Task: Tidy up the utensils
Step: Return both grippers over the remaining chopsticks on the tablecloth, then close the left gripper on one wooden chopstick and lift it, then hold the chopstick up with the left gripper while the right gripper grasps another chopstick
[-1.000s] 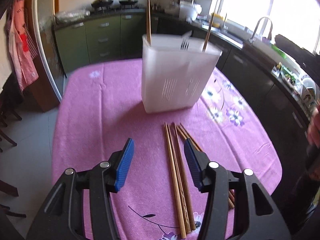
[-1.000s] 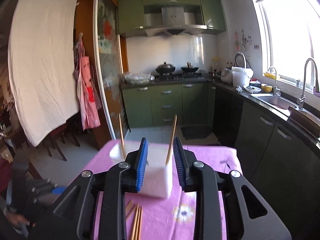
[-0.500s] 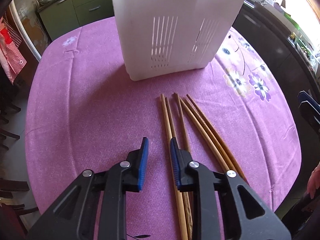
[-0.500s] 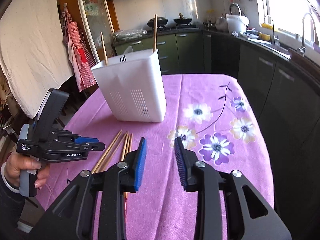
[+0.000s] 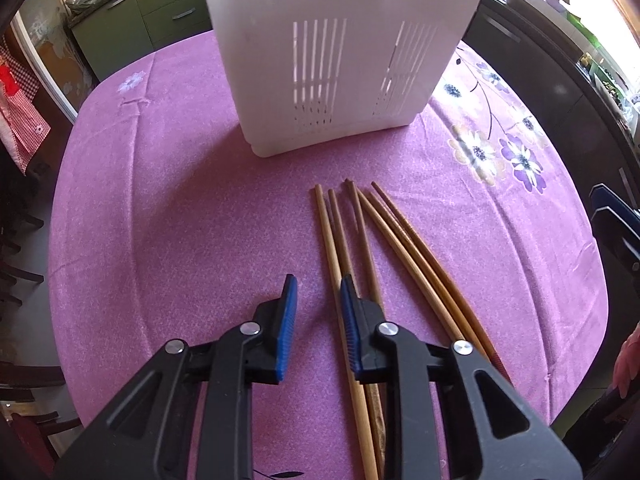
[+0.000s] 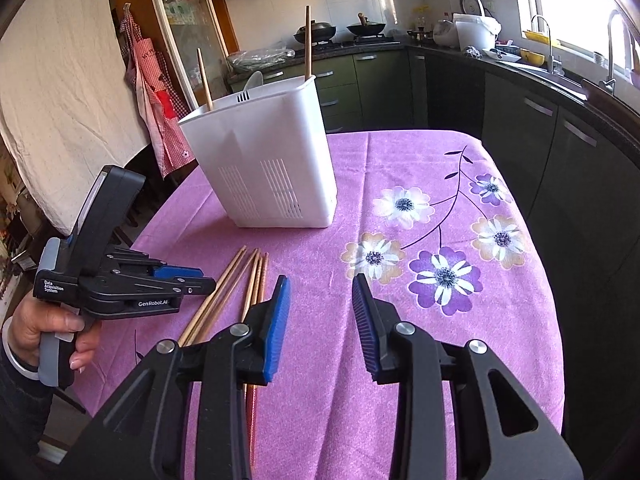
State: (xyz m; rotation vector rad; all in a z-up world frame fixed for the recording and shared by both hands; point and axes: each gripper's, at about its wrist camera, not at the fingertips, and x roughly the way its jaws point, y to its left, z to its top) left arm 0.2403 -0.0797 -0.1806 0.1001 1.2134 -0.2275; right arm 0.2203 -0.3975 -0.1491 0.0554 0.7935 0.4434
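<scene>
Several wooden chopsticks point(image 5: 326, 232) point(image 6: 231, 268) lie side by side on the purple flowered tablecloth point(image 5: 180, 220) point(image 6: 400, 152). Behind them stands a white slotted utensil holder point(image 5: 340, 60) point(image 6: 272, 176), with two chopsticks point(image 6: 307, 40) and a white spoon point(image 6: 254, 80) in it. My left gripper point(image 5: 318, 280) point(image 6: 208, 280) points down at the cloth with a narrow gap and nothing clamped; the leftmost chopstick runs under its right pad. My right gripper point(image 6: 320, 280) hovers open over bare cloth, right of the chopsticks.
The table's rounded edges fall away on all sides. Dark kitchen cabinets point(image 6: 560, 140) and a counter with a sink run along the right. Chairs point(image 5: 16, 232) and a hanging red checked apron point(image 6: 152, 80) are on the left. A hand point(image 6: 48, 328) holds the left gripper.
Both grippers have come down toward the table and tilted downward. The left jaws narrowed from wide to a small gap beside the leftmost chopstick. In the last half second little has moved.
</scene>
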